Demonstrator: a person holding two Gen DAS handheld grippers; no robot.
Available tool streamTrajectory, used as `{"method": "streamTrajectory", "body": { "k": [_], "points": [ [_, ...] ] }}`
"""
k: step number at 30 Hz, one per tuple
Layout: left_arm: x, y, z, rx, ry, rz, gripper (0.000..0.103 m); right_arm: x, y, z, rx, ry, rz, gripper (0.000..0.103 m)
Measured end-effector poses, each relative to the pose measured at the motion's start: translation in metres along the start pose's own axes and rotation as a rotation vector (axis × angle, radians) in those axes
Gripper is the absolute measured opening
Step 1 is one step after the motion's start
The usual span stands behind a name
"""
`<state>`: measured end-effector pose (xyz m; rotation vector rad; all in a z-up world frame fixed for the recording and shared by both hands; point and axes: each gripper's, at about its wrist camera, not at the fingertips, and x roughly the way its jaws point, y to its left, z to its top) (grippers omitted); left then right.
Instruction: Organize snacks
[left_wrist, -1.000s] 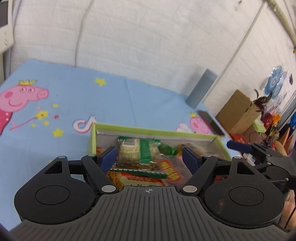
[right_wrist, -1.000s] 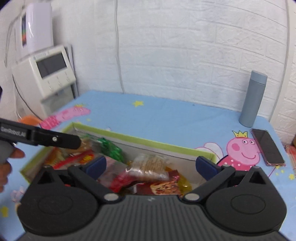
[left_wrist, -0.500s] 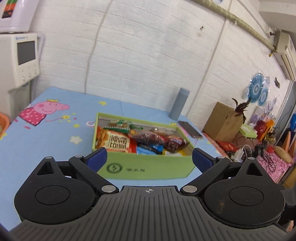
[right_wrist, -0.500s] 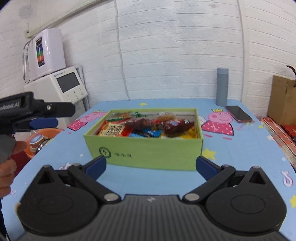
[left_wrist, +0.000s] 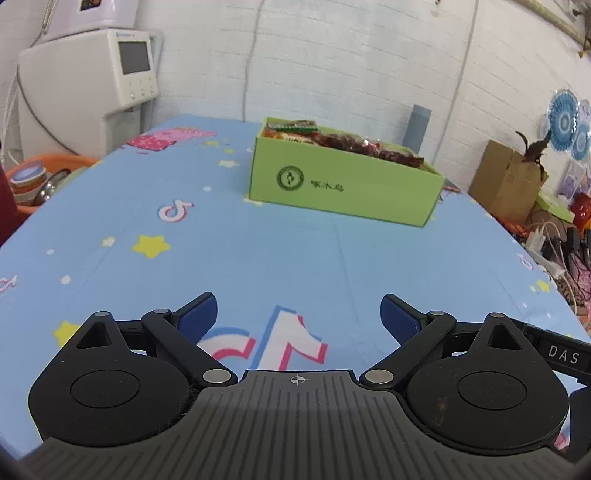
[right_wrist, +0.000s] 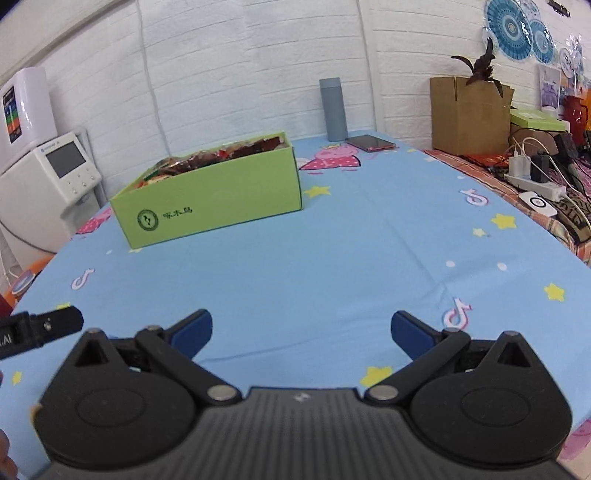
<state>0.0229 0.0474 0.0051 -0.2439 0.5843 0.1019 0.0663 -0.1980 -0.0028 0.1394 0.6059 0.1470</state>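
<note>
While both grippers hang low over the blue cartoon tablecloth (left_wrist: 295, 251), the green cardboard box (left_wrist: 343, 192) sits well ahead of them, heaped with snack packets (left_wrist: 354, 144) that poke just above its rim. The left gripper (left_wrist: 298, 314) is released, its jaws having just been moving, and between the blue pads (left_wrist: 197, 314) there's only printed cloth. Over to the right gripper (right_wrist: 301, 328): spread wide too, nothing in its grasp, with the box (right_wrist: 210, 203) off towards the left of its view, one corner turned towards it. Behind the box a grey flask (right_wrist: 333, 109) stands upright, a phone (right_wrist: 370, 142) lying flat just beside it. A white machine with a screen (left_wrist: 110, 74) stands past the far left corner of the table. A brown carton (right_wrist: 469, 114) stands off to the right.
</note>
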Motion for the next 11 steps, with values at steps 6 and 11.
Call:
{"method": "streamTrajectory", "body": {
  "k": [6, 11],
  "points": [
    [-0.015, -0.008, -0.014, 0.035, -0.025, 0.008, 0.082, -0.015, 0.000, -0.008, 0.008, -0.014, 0.017, 0.103],
    [-0.023, -0.007, -0.017, 0.032, -0.043, -0.016, 0.075, -0.022, 0.006, -0.012, -0.015, -0.021, 0.027, 0.103]
  ]
}}
